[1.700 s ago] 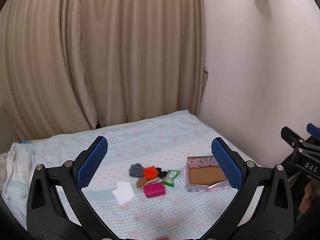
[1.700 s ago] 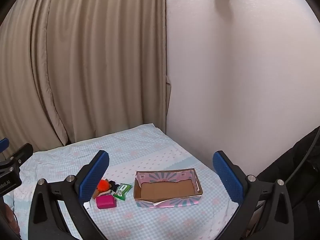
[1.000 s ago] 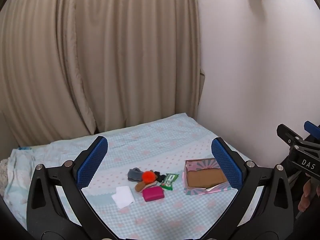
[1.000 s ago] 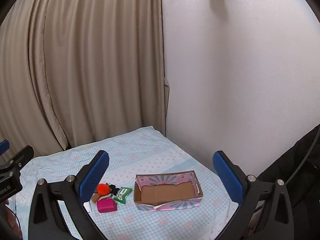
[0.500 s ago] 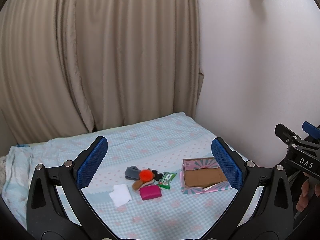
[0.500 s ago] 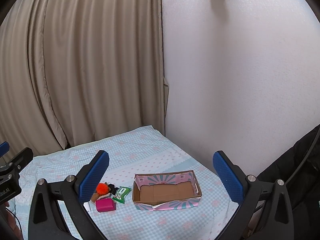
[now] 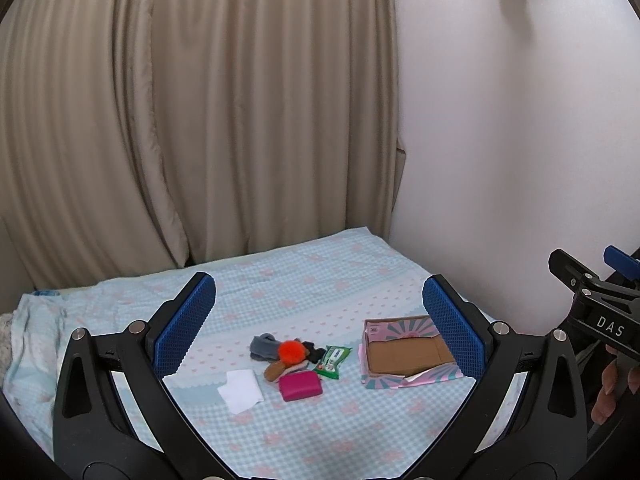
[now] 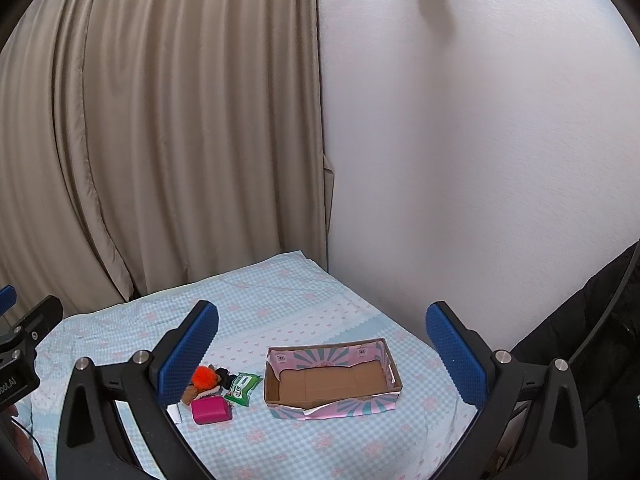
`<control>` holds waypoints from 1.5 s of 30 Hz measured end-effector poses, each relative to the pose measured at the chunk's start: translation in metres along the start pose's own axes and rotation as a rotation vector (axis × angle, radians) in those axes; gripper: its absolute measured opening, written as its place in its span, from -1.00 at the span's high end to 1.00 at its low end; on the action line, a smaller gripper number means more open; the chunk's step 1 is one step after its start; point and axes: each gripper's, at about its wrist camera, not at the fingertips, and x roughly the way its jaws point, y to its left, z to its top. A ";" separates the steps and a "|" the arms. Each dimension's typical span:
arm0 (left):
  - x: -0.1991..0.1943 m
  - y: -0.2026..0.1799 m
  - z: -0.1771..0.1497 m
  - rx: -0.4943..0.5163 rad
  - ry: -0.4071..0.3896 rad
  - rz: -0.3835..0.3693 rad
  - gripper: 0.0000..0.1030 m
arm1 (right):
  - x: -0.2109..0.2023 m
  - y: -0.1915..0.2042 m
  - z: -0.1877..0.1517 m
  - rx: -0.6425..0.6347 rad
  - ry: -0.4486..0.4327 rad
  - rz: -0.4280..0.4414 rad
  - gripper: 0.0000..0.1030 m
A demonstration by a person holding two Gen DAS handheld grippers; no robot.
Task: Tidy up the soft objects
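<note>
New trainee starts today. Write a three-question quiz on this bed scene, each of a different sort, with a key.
1. True or false: the cardboard box already holds the pink pouch.
2. What lies nearest the box: A) white cloth, B) green packet, C) grey sock?
3. Fill in: both the left gripper and the right gripper are ____.

Key: 1 false; 2 B; 3 open.

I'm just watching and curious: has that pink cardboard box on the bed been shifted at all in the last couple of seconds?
No. The box lies in the same spot on the bedsheet, with the same gap to the green packet; only the camera drifts.
</note>
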 end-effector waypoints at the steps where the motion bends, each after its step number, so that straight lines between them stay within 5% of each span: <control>1: 0.000 0.000 0.000 0.001 -0.001 0.004 -1.00 | 0.000 -0.001 -0.001 0.000 -0.001 0.001 -1.00; 45: 0.007 -0.006 -0.008 0.010 -0.011 0.009 -1.00 | 0.007 -0.005 -0.008 0.001 -0.004 0.014 -1.00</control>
